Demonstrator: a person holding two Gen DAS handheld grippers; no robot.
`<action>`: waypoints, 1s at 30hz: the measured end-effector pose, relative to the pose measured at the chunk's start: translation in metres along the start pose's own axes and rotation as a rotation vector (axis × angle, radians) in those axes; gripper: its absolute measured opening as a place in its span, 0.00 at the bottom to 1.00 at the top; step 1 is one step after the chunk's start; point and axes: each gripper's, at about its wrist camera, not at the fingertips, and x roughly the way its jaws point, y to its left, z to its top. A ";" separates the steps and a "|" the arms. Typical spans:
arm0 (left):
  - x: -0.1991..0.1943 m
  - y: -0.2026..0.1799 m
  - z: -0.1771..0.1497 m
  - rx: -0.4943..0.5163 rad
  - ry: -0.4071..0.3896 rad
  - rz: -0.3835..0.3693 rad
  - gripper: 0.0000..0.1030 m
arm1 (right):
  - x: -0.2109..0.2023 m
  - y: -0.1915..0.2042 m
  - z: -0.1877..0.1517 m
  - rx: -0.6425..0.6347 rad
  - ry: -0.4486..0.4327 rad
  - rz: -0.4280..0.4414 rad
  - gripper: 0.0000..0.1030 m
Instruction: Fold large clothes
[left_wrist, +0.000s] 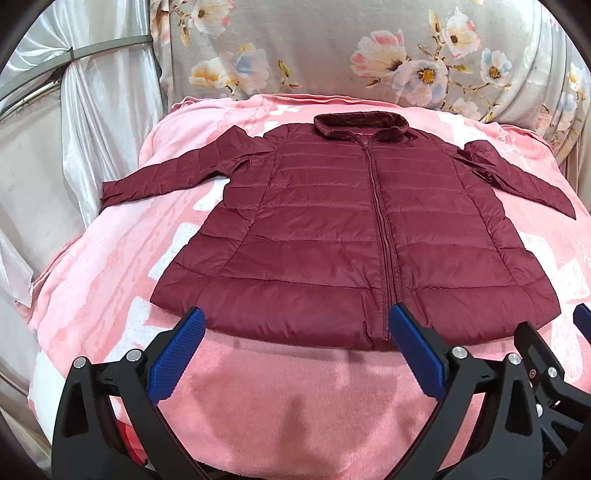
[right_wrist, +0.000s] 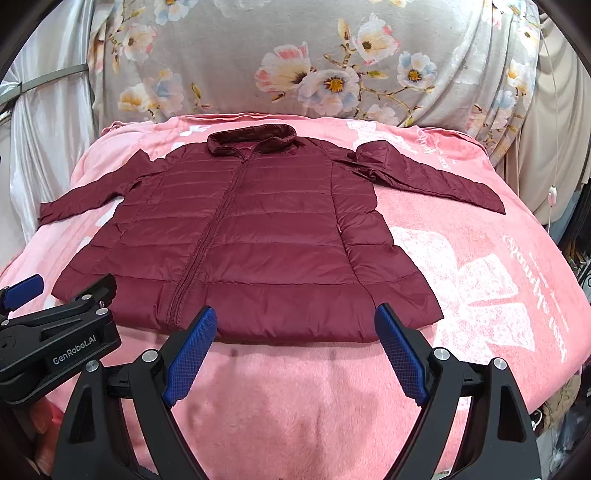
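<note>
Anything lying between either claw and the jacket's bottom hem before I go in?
Nothing visible. Only bare pink blanket lies between the open left claw and the maroon jacket, and likewise before the open right claw. The hem sits just past both sets of fingertips, flat and uncovered.

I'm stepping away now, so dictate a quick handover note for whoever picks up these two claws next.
Left claw: open, empty, hovering at the hem of the maroon quilted puffer jacket.
Right claw: open, empty, also at the hem.
Jacket lies flat, zipped, collar away from you, both sleeves spread out, on the pink fleece blanket.
Done: laid out.
Left: every fold; probably sleeves first.
</note>
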 end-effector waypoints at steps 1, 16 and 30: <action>0.000 0.000 0.000 -0.001 0.000 0.001 0.94 | 0.001 0.000 0.000 -0.001 0.000 0.000 0.82; 0.007 -0.001 -0.003 0.000 0.005 0.004 0.94 | 0.000 0.006 -0.002 -0.006 -0.001 -0.002 0.82; 0.007 -0.001 -0.004 0.001 0.006 0.005 0.94 | 0.004 0.003 -0.002 -0.012 -0.006 -0.003 0.82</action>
